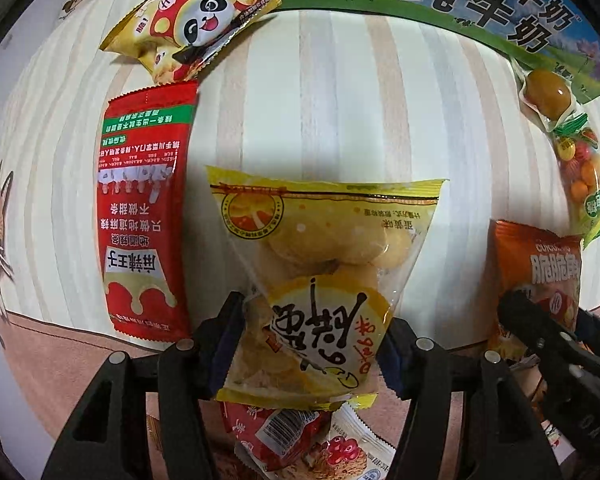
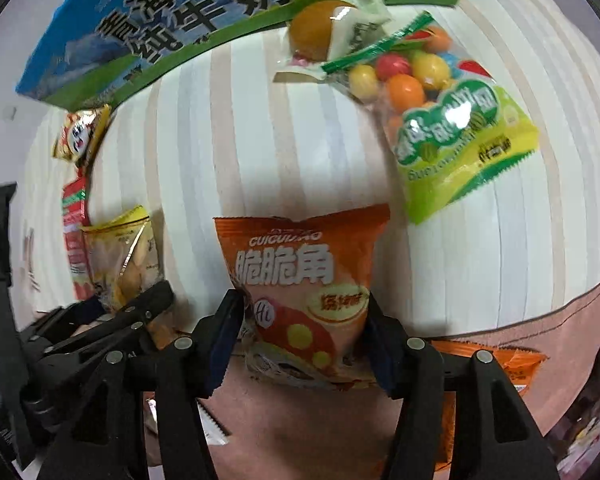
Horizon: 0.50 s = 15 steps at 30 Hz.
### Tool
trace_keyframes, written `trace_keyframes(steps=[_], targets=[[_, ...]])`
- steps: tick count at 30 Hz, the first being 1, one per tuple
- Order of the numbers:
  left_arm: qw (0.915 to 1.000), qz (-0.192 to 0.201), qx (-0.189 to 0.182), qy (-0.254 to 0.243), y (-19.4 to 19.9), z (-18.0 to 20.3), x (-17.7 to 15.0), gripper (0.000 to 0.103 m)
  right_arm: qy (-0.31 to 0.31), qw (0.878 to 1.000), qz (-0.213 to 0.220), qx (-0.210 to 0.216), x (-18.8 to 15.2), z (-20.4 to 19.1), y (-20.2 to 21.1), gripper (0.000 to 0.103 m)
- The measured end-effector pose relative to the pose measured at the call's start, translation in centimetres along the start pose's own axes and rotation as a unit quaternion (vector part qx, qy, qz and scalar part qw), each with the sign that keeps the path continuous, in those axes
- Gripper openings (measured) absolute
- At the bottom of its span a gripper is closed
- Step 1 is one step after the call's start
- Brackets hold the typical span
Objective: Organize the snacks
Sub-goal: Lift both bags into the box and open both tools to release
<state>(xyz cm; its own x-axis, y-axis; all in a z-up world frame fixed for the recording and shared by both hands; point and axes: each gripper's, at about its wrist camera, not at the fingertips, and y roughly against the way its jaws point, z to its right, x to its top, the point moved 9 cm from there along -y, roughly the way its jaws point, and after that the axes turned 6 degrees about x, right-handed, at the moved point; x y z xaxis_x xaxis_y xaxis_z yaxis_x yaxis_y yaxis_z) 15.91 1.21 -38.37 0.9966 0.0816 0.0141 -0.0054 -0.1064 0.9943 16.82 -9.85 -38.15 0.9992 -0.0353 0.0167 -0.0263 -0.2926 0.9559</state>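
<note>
- Striped mat (image 1: 332, 92) on the desk carries our sorted snacks.
- Our left gripper (image 1: 314, 344) pinches the yellow cake packet (image 1: 324, 264) at the mat's near edge, beside the red spicy-strip packet (image 1: 144, 216), extending that row.
- Our right gripper (image 2: 304, 344) clamps the orange crisp bag (image 2: 304, 276) likewise, below the candy bag (image 2: 452, 120).

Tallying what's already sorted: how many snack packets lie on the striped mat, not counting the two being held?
4, though others may be hidden: panda packet and red spicy-strip packet at the left, egg pouch and candy-ball bag at the right.
</note>
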Motion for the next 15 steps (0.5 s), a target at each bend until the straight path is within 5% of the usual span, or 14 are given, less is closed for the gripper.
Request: trace_keyframes(steps=[4,15], targets=[[0.9999,0.012,0.003,0.007,0.4,1.0,0.9,0.052,0.009,1.0,0.022,-0.002,-0.2,-0.3,0.1,0.051],[0.9982,0.028,-0.04,0.036,6.5,1.1,-1.7,0.048,-0.021,0.997,0.027,0.069,-0.6,-0.1,4.0,0.047]])
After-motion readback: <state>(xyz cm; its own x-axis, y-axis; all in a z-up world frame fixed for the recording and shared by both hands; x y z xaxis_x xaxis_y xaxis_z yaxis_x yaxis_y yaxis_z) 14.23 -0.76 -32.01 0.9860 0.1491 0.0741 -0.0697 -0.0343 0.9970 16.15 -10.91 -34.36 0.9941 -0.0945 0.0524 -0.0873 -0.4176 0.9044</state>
